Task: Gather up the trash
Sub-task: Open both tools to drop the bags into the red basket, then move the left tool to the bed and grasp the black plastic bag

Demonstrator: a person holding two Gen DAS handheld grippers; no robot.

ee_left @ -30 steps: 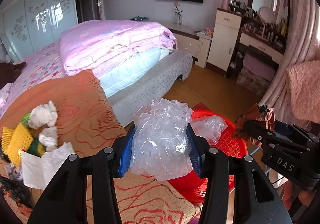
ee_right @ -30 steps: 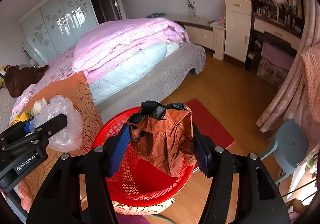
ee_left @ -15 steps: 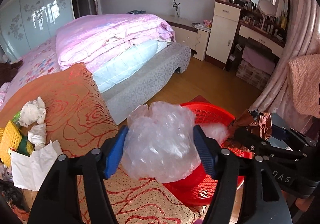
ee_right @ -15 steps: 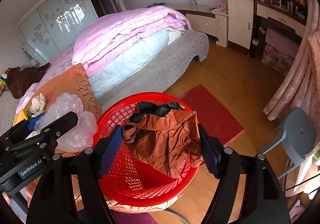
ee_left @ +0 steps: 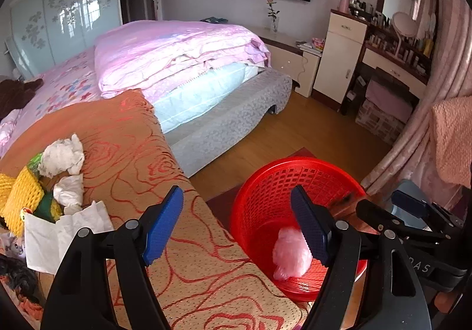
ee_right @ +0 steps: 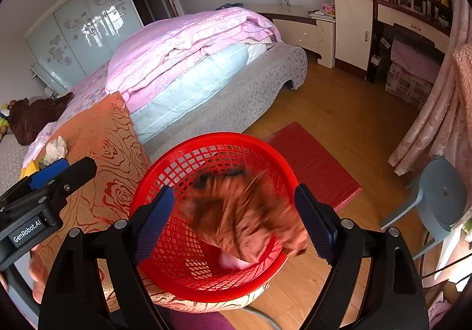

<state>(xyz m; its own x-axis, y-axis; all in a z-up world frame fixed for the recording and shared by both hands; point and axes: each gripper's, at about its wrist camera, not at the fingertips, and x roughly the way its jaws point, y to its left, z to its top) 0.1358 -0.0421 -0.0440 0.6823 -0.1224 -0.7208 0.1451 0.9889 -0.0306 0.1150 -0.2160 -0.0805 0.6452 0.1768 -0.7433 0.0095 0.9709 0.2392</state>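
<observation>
Both tongs, left [ee_left: 237, 222] and right [ee_right: 233, 219], are opening, releasing bags into red basket [ee_right: 265, 144]; next: tissues [ee_left: 62, 154] beside it.

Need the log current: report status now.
Left gripper, right gripper opening, nothing gripped. Plastic bag in basket; brown wrapper dropping in. Nothing blocking.

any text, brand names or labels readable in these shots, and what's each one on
"GenRobot.AI": white label on the black body of the left gripper, seen in the right wrist view.
"AS", partly cut off: white letters on the black body of the right gripper, seen in the left wrist view.
Bottles on the dressing table: labels too small to read.
Small sticker on the yellow foam netting: too small to read.
Red basket: no text visible.
</observation>
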